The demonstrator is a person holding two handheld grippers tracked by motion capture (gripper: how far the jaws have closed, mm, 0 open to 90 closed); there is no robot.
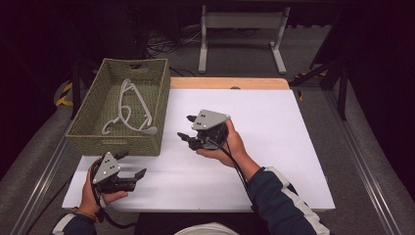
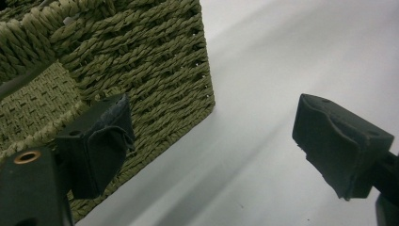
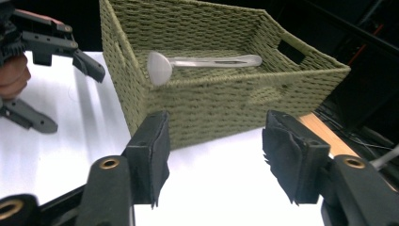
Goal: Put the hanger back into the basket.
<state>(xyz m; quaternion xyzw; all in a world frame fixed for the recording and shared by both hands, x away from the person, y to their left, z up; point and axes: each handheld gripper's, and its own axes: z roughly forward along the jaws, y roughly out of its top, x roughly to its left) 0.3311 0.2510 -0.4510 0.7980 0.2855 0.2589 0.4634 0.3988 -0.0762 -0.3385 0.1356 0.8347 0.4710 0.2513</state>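
The clear hanger [image 1: 128, 108] lies inside the woven basket [image 1: 83, 131], long axis running away from me, its hook end resting near the wall closest to my right gripper [image 1: 188, 128], which points that way. Both it and my left gripper [image 1: 132, 165] are spread wide and empty, over a white table [image 1: 274, 147] in a dark room.

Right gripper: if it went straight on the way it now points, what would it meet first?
Probably the side wall of the woven basket: it lies directly ahead between the open jaws of the right gripper, across bare white table.
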